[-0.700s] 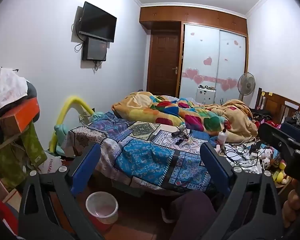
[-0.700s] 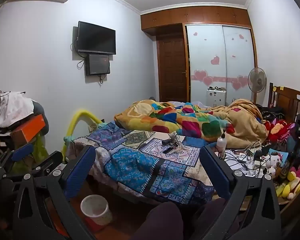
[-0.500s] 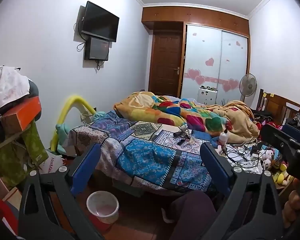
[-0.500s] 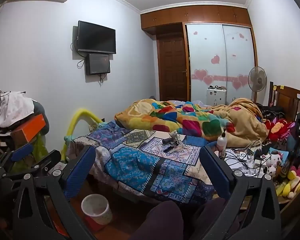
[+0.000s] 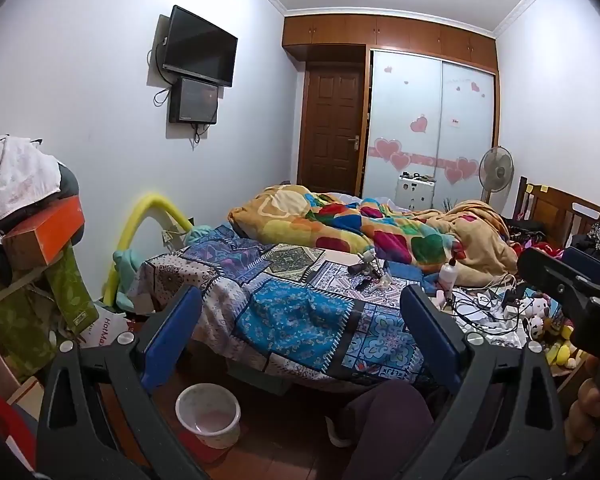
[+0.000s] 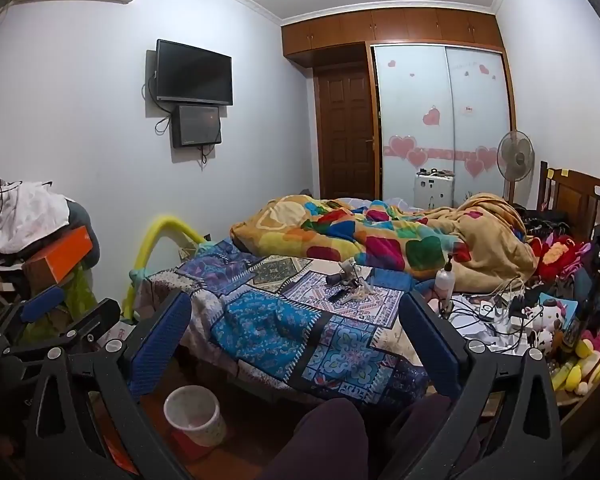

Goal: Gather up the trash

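A small pale waste bin stands on the floor at the foot of the bed; it also shows in the right wrist view. Small crumpled bits and dark items lie on the patchwork bedspread; they also show in the right wrist view. My left gripper is open and empty, held above the floor before the bed. My right gripper is open and empty too. The right gripper shows at the right edge of the left view, the left gripper at the left of the right view.
The bed fills the middle, with a colourful quilt behind. Cables and chargers and a white bottle lie at its right. Piled boxes and clothes stand on the left. My knees are below.
Both views have drifted slightly upward and back; the bed and the bin sit a little lower in the frames. Both grippers stay open and empty.
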Action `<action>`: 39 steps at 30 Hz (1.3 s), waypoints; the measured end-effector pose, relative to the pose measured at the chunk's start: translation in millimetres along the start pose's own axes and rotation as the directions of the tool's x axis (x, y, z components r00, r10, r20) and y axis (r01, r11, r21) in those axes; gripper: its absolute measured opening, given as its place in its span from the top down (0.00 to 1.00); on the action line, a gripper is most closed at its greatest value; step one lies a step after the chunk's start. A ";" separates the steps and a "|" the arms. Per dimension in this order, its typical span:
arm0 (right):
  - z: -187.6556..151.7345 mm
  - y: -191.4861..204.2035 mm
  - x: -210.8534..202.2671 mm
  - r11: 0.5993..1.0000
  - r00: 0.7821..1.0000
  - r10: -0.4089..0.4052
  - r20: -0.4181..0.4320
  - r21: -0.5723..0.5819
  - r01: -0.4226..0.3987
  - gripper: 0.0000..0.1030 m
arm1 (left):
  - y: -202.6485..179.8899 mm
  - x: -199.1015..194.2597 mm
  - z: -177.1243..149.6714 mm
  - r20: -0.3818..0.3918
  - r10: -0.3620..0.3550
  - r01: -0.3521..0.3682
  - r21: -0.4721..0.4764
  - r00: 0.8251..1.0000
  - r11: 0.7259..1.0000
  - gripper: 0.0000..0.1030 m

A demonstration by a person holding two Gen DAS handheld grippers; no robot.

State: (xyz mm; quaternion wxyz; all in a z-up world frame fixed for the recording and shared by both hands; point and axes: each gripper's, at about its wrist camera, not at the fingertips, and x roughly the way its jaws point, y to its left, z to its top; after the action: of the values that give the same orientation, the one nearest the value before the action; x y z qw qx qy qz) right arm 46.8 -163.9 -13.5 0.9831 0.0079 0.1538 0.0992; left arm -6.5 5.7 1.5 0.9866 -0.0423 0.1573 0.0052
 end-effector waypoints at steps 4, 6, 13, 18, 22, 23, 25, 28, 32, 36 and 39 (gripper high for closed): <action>-2.5 2.7 -1.1 1.000 1.000 0.000 0.000 0.001 0.000 0.00 | -4.8 -0.2 -0.4 0.002 0.006 -0.006 0.009 1.000 1.000 0.03; -5.5 5.9 -1.3 1.000 1.000 0.002 -0.001 0.001 -0.002 0.00 | -5.5 -1.0 -0.2 0.005 0.008 -0.008 0.011 1.000 1.000 0.03; -6.2 6.4 -0.1 1.000 1.000 0.000 -0.003 0.005 0.000 0.00 | -4.8 -0.2 -0.5 0.006 0.007 -0.007 0.013 1.000 1.000 0.03; -5.6 5.6 -0.1 1.000 1.000 0.002 -0.005 0.004 -0.002 0.00 | -3.7 -0.9 -0.2 0.009 0.006 -0.006 0.019 1.000 1.000 0.03; -5.8 5.3 0.0 1.000 1.000 0.002 -0.004 0.004 -0.002 0.00 | -7.9 -0.3 -0.2 0.007 0.007 -0.007 0.016 1.000 1.000 0.03; -4.9 4.9 0.1 1.000 1.000 0.001 -0.005 0.004 -0.001 0.00 | -7.9 -0.2 -0.1 0.007 0.006 -0.006 0.016 1.000 1.000 0.03; -5.4 5.2 0.1 1.000 1.000 0.001 -0.005 0.005 -0.001 0.00 | -8.1 -0.3 -0.2 0.007 0.005 -0.005 0.016 1.000 1.000 0.03; -4.2 4.5 0.0 1.000 1.000 0.002 -0.006 0.005 -0.002 0.00 | -8.2 -0.2 0.2 0.009 0.005 -0.005 0.016 1.000 1.000 0.03; -4.2 4.7 0.0 1.000 1.000 0.002 -0.006 0.006 -0.002 0.00 | -8.1 -0.7 0.7 0.012 0.003 -0.003 0.017 1.000 1.000 0.03; -3.8 5.2 -1.8 1.000 1.000 0.002 -0.006 0.005 -0.002 0.00 | -8.3 -1.0 1.3 0.013 0.003 -0.003 0.017 1.000 1.000 0.03; -4.7 5.7 -2.1 1.000 1.000 0.001 -0.006 0.006 -0.001 0.00 | -8.0 -1.6 1.6 0.016 0.002 -0.003 0.017 1.000 1.000 0.03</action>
State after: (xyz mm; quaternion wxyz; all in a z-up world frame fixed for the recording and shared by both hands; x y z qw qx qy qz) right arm 42.3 -158.8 -17.0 0.9825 0.0107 0.1569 0.0994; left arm -7.4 -2.1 4.1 0.9881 -0.0336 0.1497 0.0054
